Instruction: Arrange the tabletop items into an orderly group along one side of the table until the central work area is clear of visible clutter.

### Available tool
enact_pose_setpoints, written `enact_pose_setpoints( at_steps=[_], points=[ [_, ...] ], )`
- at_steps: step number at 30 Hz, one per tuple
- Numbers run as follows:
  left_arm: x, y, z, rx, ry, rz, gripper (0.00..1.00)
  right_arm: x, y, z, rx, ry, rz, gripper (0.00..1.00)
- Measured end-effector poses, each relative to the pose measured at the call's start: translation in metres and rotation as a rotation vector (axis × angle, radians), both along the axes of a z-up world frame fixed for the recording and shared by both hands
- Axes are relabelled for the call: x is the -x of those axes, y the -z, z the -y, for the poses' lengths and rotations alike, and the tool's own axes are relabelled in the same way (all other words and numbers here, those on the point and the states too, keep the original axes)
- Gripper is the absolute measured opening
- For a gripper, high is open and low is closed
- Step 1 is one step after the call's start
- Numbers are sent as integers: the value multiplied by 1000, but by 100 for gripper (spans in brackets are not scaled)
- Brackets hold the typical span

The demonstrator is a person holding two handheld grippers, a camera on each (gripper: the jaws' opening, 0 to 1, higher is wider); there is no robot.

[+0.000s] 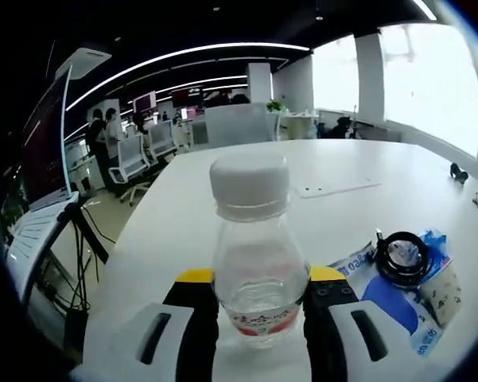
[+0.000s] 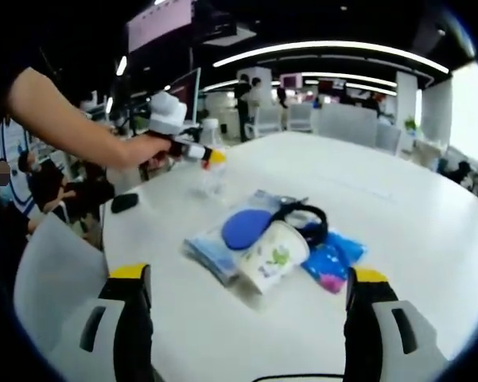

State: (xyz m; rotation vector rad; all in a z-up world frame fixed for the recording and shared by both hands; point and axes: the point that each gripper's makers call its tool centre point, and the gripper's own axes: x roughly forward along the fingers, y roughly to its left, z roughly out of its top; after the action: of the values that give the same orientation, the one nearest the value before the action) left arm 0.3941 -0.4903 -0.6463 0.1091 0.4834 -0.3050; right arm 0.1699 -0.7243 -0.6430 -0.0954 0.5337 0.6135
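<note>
Left gripper view: left hand-held gripper (image 1: 260,306) squeezes bottle (image 1: 257,251) low, near table (image 1: 183,199) edge. Bottle may slip, tip. Right hand-held gripper (image 2: 246,318) wide apart, empty, facing cup (image 2: 272,255).

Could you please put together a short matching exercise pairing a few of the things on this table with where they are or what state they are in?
Things:
1. clear bottle
2. black ring
3. paper cup
4. right gripper

Places or states:
A. lying on its side on the blue packet
B. open, with nothing between its jaws
C. upright, between the jaws of the left gripper
D. lying on the printed packet, to the right in the left gripper view

Pairs: 1-C, 2-D, 3-A, 4-B
</note>
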Motion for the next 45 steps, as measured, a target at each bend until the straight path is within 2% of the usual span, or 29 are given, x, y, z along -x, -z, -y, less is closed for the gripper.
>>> enact_pose_setpoints(
  at_steps=[10,25,34,45],
  points=[
    [-12,6,0,-1,4,-3,40,-1,7,6,-6,23,-19,100],
    [-25,8,-29,-10,-1,11,40,-3,15,4,-12,29,-43,100],
    [-26,5,-42,-18,4,27,41,-2,23,-1,-17,24,-68,100],
    [-34,2,-44,-19,44,27,41,-3,26,-2,-11,24,-79,100]
  ],
)
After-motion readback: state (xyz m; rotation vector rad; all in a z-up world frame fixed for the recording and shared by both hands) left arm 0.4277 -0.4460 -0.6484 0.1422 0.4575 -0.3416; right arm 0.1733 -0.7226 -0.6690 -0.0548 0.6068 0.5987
